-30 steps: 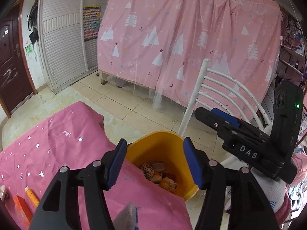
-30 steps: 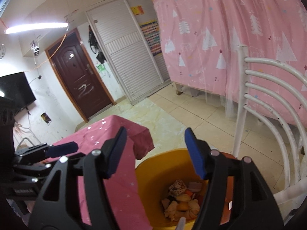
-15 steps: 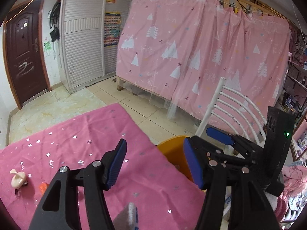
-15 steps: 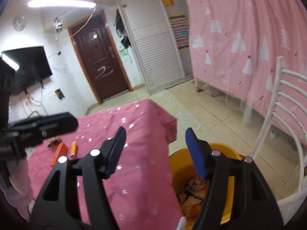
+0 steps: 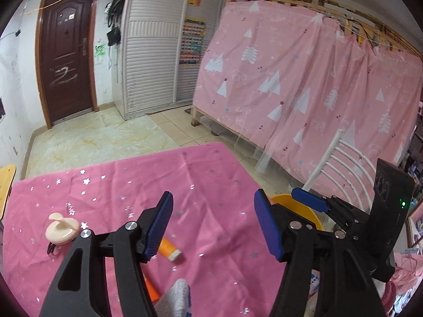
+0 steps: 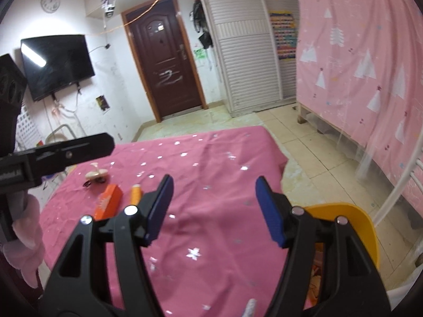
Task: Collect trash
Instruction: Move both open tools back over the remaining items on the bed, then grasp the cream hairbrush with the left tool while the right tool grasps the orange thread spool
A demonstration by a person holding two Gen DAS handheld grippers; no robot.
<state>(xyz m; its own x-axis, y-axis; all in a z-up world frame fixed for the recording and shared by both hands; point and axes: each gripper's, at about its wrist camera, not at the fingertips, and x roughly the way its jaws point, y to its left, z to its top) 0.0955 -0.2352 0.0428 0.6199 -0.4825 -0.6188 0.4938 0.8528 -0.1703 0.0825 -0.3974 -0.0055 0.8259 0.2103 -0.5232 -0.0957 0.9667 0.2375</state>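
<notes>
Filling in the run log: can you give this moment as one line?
left tongs: open, empty | right tongs: open, empty | orange tube, orange box: on pink cloth | yellow bin: beside table

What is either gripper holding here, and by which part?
Nothing is held. The left gripper and right gripper are both open and empty above the pink tablecloth.

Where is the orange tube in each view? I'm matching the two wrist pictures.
Left wrist: the orange tube lies low and left of centre on the pink cloth, partly behind the left finger of the hand-held gripper.
Right wrist: the tube lies left of centre, beside the orange box.
Shared landmark: the brown door.
</notes>
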